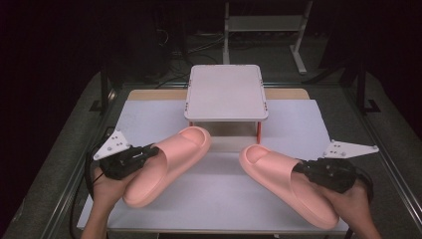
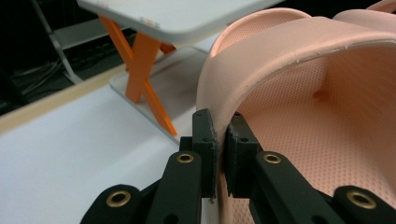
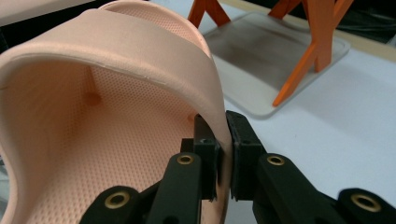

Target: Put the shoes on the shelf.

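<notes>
Two pink slippers lie on the white table point(image 1: 219, 199), toes angled inward toward the small shelf point(image 1: 226, 92) at twelve o'clock. The left gripper point(image 1: 149, 151) is clenched on the outer edge of the left slipper point(image 1: 166, 162) strap at nine o'clock; the right gripper point(image 1: 302, 169) pinches the right slipper point(image 1: 286, 181) strap at three o'clock. Gripping the thin strap edges likely gives a firm hold for lifting both toward the shelf.
</notes>
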Tool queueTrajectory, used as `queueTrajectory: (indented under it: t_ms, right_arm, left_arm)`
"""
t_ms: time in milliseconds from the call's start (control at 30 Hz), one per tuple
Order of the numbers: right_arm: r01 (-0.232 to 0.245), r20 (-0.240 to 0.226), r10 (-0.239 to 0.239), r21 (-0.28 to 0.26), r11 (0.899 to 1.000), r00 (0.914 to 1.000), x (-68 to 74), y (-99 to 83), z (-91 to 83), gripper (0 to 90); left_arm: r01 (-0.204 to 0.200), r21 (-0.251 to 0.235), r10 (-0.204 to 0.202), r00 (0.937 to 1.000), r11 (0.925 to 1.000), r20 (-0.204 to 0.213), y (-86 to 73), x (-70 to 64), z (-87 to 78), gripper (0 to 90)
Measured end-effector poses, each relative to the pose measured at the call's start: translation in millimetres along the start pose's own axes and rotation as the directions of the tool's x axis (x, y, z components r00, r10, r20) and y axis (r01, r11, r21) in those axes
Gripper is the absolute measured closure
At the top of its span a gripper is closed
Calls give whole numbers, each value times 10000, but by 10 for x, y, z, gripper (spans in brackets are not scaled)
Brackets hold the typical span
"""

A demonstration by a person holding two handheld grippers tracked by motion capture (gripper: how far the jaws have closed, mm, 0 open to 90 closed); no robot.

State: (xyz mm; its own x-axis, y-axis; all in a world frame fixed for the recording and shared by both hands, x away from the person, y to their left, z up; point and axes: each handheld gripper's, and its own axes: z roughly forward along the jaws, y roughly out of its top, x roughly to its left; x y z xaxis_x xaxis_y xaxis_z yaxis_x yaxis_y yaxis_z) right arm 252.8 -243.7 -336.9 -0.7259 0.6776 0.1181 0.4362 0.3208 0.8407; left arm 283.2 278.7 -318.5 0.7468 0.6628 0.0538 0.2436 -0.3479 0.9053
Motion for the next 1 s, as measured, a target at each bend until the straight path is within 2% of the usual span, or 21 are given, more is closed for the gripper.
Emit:
queueTrajectory:
  t_ms: [67,200,300,467,733,1000]
  right_arm:
    - [66,2,-66,-27,10000,10000,-3,37,-5,831]
    - [165,-179,-169,-206,9997,9997,-42,192,-11,831]
    - [223,-253,-230,-282,9994,9994,-58,249,-7,830]
    - [451,-426,-476,-573,9973,9980,-97,453,-6,829]
    - [753,-724,-793,-556,9956,9942,-167,704,45,829]
    - [841,-915,-877,-423,9956,9919,-262,855,135,828]
  left_arm:
    - [-80,-15,80,10000,10000,-5,43,18,4,842]
    - [-263,-34,262,9996,9996,-65,243,101,39,842]
    - [-271,-76,271,9996,9996,-58,310,138,59,842]
    - [-214,-208,210,9996,9996,-179,479,252,104,842]
    - [-244,-109,240,9990,9996,-378,660,390,173,842]
    - [-253,32,254,9989,9997,-403,785,477,288,842]
